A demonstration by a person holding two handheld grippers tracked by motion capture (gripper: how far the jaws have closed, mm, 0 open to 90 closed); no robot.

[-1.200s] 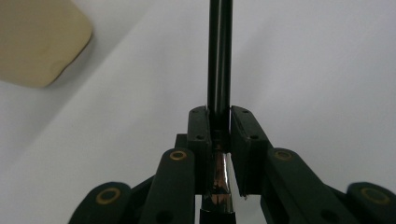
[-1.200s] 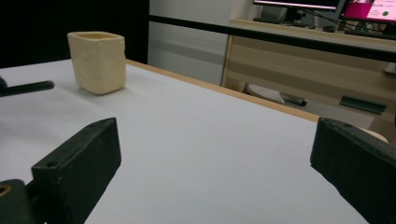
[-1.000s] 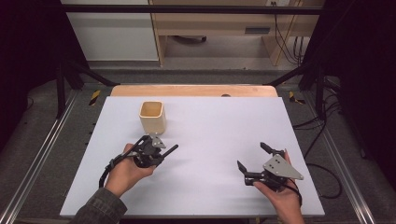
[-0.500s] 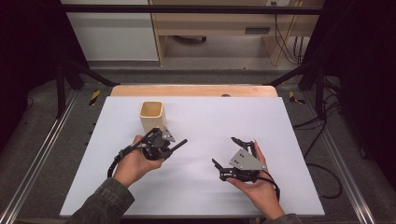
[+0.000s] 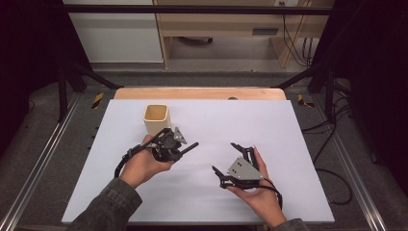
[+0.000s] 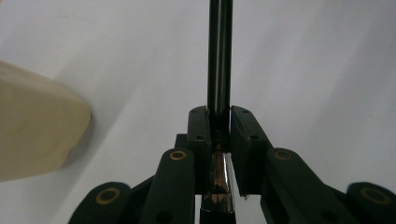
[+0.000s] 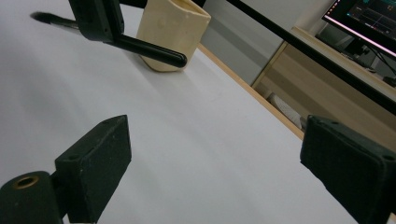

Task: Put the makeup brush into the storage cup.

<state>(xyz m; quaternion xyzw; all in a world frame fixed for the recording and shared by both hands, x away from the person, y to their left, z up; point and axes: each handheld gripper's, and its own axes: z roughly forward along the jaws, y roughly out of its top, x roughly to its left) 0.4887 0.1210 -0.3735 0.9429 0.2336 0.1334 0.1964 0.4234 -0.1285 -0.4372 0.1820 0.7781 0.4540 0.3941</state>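
From where I'm sitting the biggest thing is the white table top [image 5: 202,144], a wide sheet w/ a strip of wood edge [image 5: 199,93] at the far side, metal rails down both flanks and dark floor around it. Behind that there's a light wooden cabinet [image 5: 221,29] and a bunch of cables [image 5: 293,38] hanging at the back right. On the sheet, far left-ish, stands a cream square cup [image 5: 156,119], upright, open top. Left gripper [image 5: 180,148] sits just in front of the cup, near but not touching afaict, jaws clamped tight on a thin black pen [image 5: 188,147] that pokes out level toward the right. Right gripper [image 5: 226,159] is well apart on the right half of the sheet, grey plate up, jaws wide w/ nothing between them; they've just been closing a little. Now the diffs btw views: the left gripper view gives the pen [image 6: 219,56] close up, running straight out from the pads, w/ a shiny metal bit lower down, plus the cup's side [image 6: 37,126] blurry at left. The right gripper view catches a lit monitor [image 7: 364,18] on a desk at top right, and sees the pen's tip [image 7: 180,59] in front of the cup [image 7: 175,32].
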